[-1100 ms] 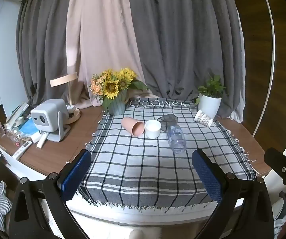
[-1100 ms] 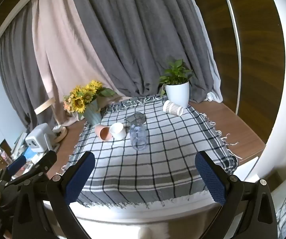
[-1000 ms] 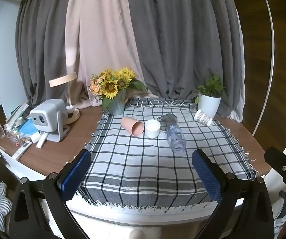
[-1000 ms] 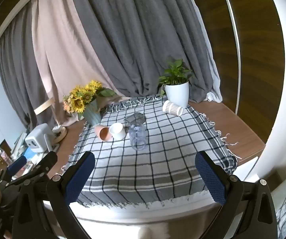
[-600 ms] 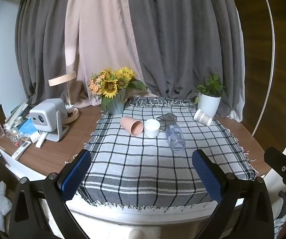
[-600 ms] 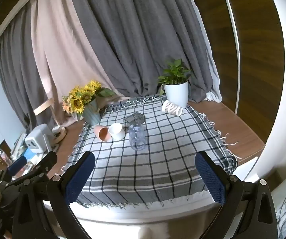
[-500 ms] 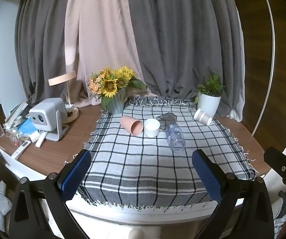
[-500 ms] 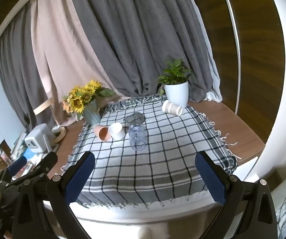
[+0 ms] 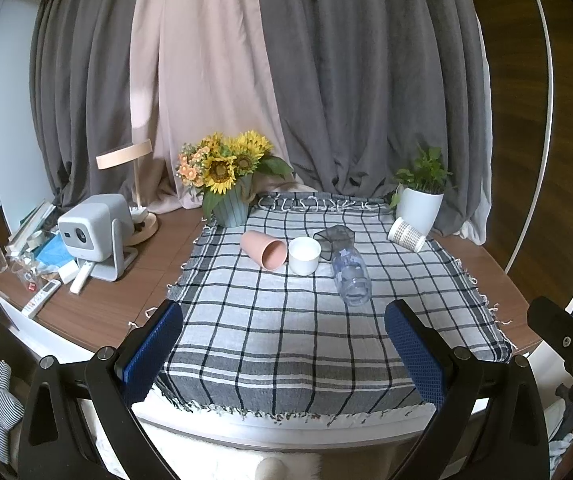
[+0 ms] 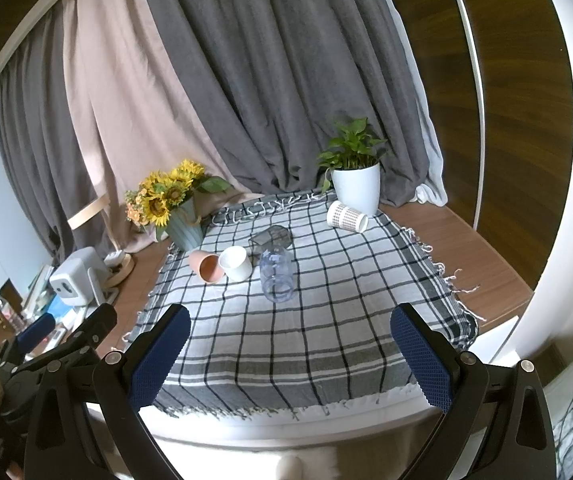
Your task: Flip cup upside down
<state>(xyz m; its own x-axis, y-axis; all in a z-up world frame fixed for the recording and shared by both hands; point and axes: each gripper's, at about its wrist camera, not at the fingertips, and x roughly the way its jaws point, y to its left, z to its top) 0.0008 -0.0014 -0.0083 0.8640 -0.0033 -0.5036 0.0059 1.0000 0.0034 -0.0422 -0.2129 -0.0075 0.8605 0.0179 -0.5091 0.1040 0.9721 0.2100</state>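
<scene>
On the checked cloth (image 9: 286, 332) lie several cups. A pink cup (image 9: 264, 249) lies on its side, a white cup (image 9: 304, 255) stands upright beside it, a dark clear cup (image 9: 334, 240) and a clear cup (image 9: 351, 277) lie on their sides, and a patterned white cup (image 9: 405, 234) lies at the back right. They also show in the right wrist view: pink cup (image 10: 206, 266), white cup (image 10: 235, 263), clear cup (image 10: 276, 274), patterned cup (image 10: 346, 217). My left gripper (image 9: 284, 354) and right gripper (image 10: 288, 354) are open, empty, at the table's near edge.
A sunflower vase (image 9: 228, 184) stands at the cloth's back left and a white plant pot (image 9: 420, 208) at the back right. A grey projector (image 9: 94, 230), a lamp (image 9: 134, 184) and small clutter fill the wooden table's left side. Curtains hang behind.
Both views have drifted very slightly; the cups have not moved and both grippers stay open.
</scene>
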